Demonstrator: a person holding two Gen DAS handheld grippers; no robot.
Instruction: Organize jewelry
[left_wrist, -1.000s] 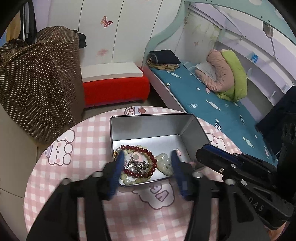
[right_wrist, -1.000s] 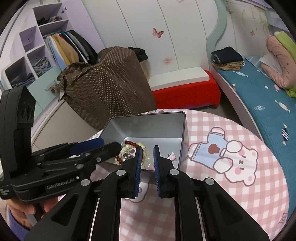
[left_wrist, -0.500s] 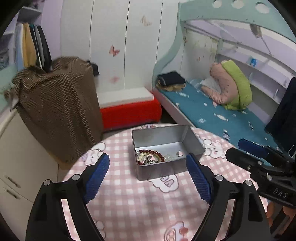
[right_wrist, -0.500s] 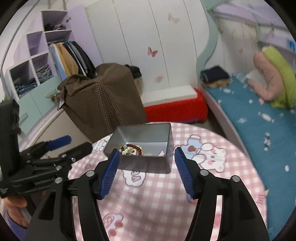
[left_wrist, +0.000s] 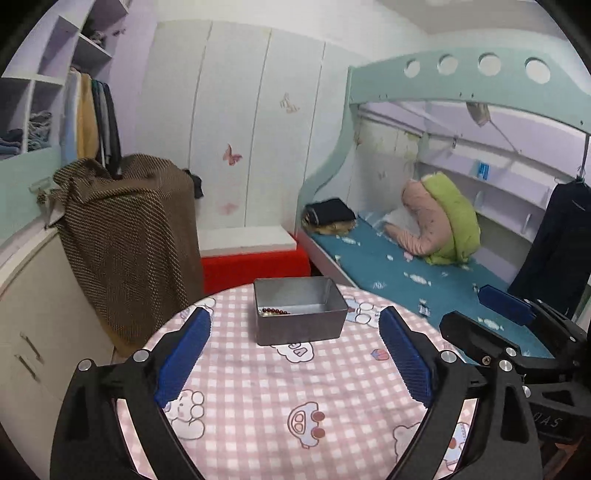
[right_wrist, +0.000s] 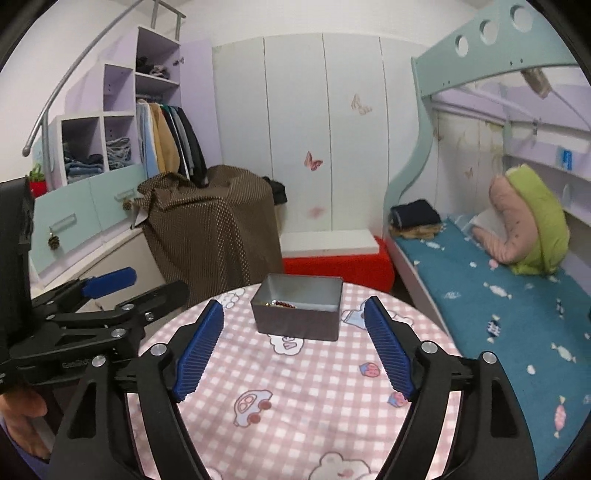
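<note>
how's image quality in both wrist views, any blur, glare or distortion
Left wrist view: strong fisheye bending, dark corner vignette, tin box sharp, tablecloth washed out near the bottom edge. Right wrist view: same curved edges, box and beads clear, no motion blur.

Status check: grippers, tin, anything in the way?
Left gripper and right gripper: jaws opening, nothing between them. Tin on table, red beads inside. Nothing in the way.
</note>
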